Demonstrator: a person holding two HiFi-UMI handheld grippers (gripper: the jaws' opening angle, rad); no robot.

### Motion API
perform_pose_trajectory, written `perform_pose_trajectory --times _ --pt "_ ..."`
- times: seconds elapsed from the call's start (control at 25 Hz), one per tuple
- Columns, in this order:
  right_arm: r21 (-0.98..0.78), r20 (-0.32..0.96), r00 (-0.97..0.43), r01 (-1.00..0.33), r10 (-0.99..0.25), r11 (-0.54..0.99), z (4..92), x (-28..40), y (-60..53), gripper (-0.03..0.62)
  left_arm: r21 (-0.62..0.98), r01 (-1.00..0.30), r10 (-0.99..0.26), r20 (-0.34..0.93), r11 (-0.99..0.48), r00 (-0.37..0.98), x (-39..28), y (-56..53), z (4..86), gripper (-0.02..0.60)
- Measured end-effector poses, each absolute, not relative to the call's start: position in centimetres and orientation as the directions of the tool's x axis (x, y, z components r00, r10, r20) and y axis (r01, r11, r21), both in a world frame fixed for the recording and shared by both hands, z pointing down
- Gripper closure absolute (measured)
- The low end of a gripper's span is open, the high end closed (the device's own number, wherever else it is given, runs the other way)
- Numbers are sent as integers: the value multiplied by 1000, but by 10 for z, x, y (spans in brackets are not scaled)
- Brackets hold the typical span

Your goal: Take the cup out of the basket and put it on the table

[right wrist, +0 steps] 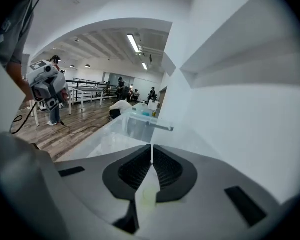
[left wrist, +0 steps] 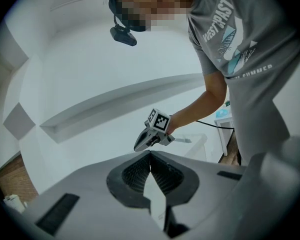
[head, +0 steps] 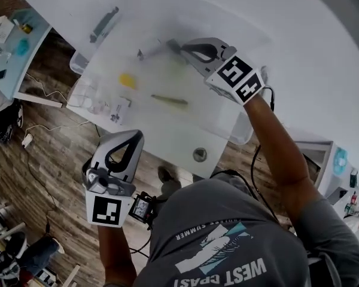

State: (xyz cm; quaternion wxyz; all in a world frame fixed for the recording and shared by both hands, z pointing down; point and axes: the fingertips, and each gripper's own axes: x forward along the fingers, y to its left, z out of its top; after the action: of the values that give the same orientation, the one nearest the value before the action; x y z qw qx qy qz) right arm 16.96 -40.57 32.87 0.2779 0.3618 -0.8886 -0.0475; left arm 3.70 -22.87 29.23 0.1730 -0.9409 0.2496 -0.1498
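Right tool (head: 169,43) clenched empty over clear basket (head: 185,130), yellow item (head: 127,80) inside, left tool (head: 132,136) clenched empty above wooden floor (head: 48,160)

The person's grey T-shirt (head: 239,220) reads "WEST COAST" and "SUMMER", upside down in the head view.

Clear plastic bin (head: 242,131) filling frame centre, yellow item (head: 127,80) and green strip (head: 169,100) well apart inside, right gripper (head: 172,44) over its upper edge, white table (head: 311,52) bare at upper right.
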Motion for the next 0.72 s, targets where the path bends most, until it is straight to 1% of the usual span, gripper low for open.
perform_pose_trajectory --times 0.16,0.32,0.52,0.72 --pt "242 558 -553 -605 -619 759 383 175 -434 578 -376 -447 -544 209 -812 813 32 -234 302 572" --pt "198 648 -525 -583 -551 788 435 174 -452 549 -349 -476 -565 224 -807 794 27 -237 313 572" --pt "137 759 -490 -525 -429 840 494 167 -456 510 -316 -500 -577 234 -806 782 25 -241 321 572" --pt "94 846 -430 -464 -316 881 544 164 -452 500 -293 -519 -587 237 -803 774 23 -239 325 572"
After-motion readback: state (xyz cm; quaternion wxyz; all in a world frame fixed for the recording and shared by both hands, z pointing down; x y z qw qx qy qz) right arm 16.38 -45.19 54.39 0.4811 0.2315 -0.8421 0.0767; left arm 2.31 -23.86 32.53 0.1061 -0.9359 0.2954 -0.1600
